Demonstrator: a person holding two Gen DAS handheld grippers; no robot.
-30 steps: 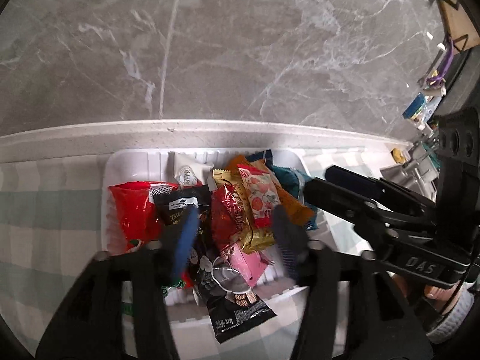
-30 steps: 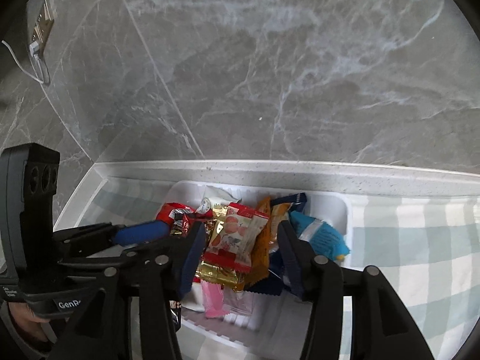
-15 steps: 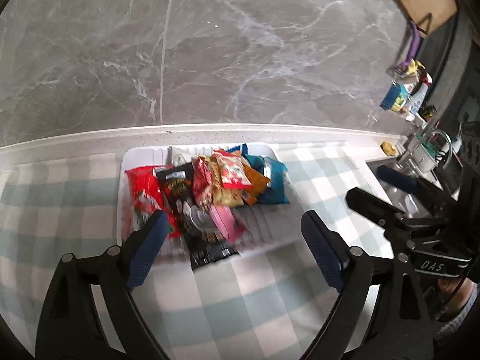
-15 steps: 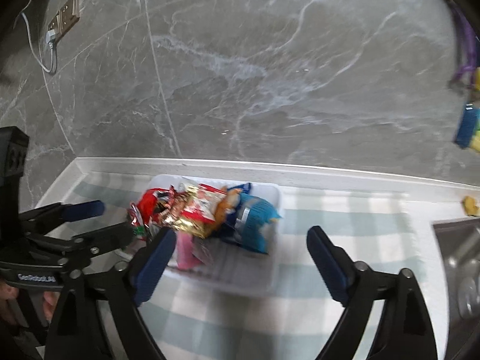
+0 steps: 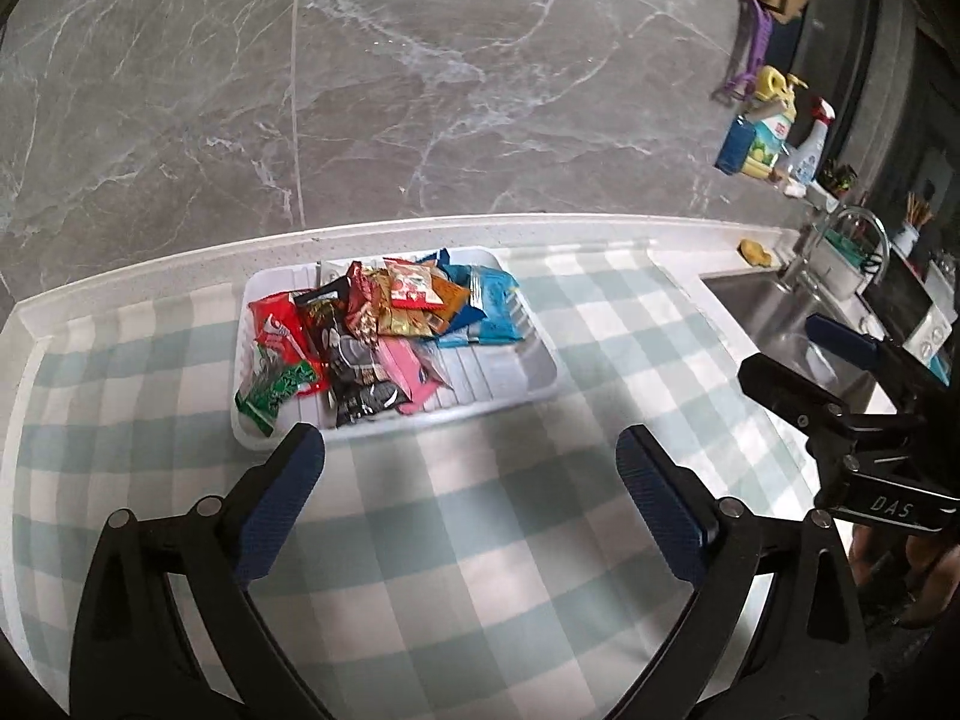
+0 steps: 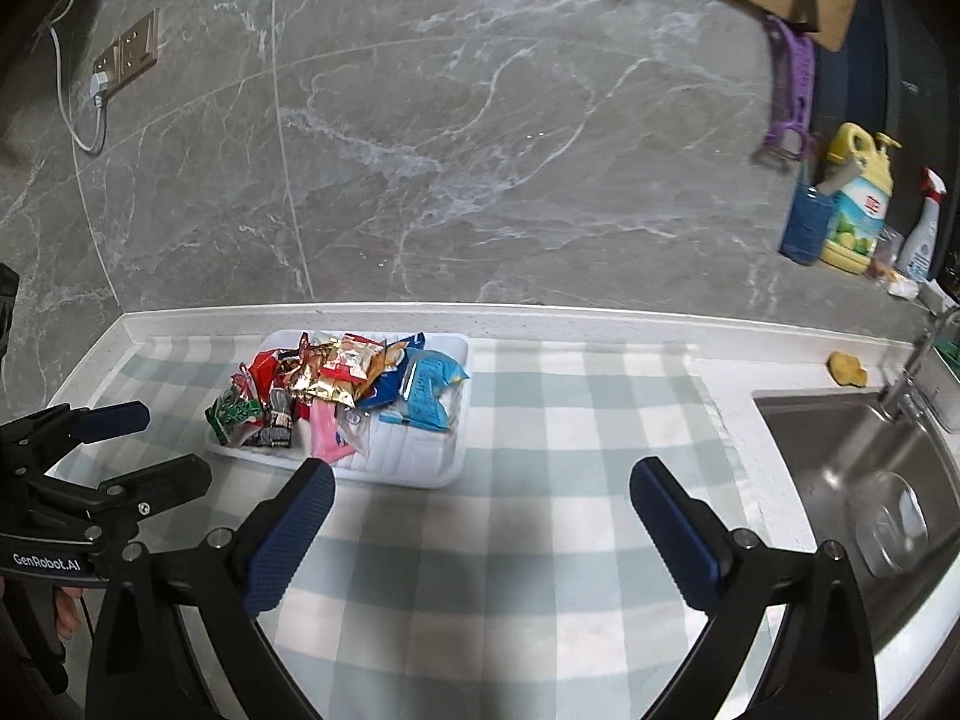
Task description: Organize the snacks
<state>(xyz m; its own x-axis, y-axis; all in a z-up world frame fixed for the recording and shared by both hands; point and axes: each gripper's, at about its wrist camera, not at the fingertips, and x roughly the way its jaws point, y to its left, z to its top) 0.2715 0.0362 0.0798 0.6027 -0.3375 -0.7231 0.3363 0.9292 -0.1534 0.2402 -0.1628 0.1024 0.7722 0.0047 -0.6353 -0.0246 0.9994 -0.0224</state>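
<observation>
A white tray (image 5: pixel 528 369) stands on the checked cloth near the wall and holds a pile of several snack packets: a red one (image 5: pixel 277 330), a black one (image 5: pixel 354 372), a pink one (image 5: pixel 405 369), a blue one (image 5: pixel 495 306). The tray also shows in the right wrist view (image 6: pixel 444 456). My left gripper (image 5: pixel 471 495) is open and empty, held back from the tray's front edge. My right gripper (image 6: pixel 483 525) is open and empty, in front of the tray and to its right. The right gripper also shows at the right of the left wrist view (image 5: pixel 798 360).
A steel sink (image 6: pixel 864 480) with a tap lies to the right of the cloth. Cleaning bottles (image 6: pixel 855 210) stand against the grey marble wall. A wall socket (image 6: pixel 126 57) with a cable is at the upper left. A yellow sponge (image 6: pixel 846 369) lies by the sink.
Both grippers have pulled back and up from the tray and opened wide. The snack pile stays in the tray.
</observation>
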